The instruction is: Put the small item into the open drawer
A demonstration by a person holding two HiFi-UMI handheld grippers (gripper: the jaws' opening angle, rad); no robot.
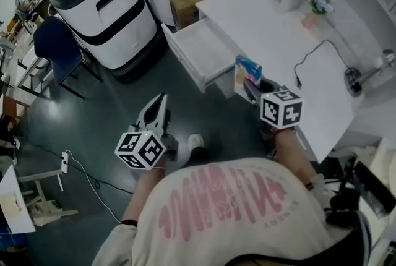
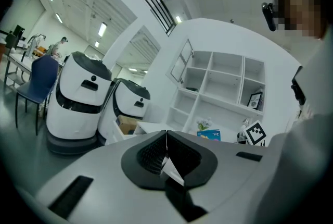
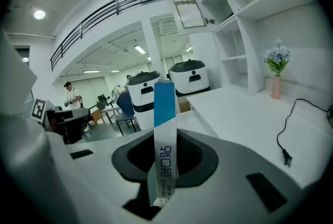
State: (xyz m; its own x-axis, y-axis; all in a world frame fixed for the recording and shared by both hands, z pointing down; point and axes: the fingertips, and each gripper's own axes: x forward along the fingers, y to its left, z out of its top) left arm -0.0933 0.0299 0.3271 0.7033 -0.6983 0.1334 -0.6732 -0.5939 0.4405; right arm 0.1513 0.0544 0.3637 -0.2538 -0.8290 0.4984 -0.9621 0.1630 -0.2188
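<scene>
The left gripper [image 1: 161,101] hangs empty, jaws pressed together. The open drawer [image 1: 207,48] lies just ahead-left of the right gripper [image 1: 250,88], which clamps the thin blue-and-white box [image 3: 165,129] edge-on. Carry it over the cavity before releasing.

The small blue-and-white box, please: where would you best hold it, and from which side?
Pinch its two broad flat faces near the lower end, coming at its narrow edge: the box is thin and stands upright, so the fingers span it easily. The right gripper holds it so.
</scene>
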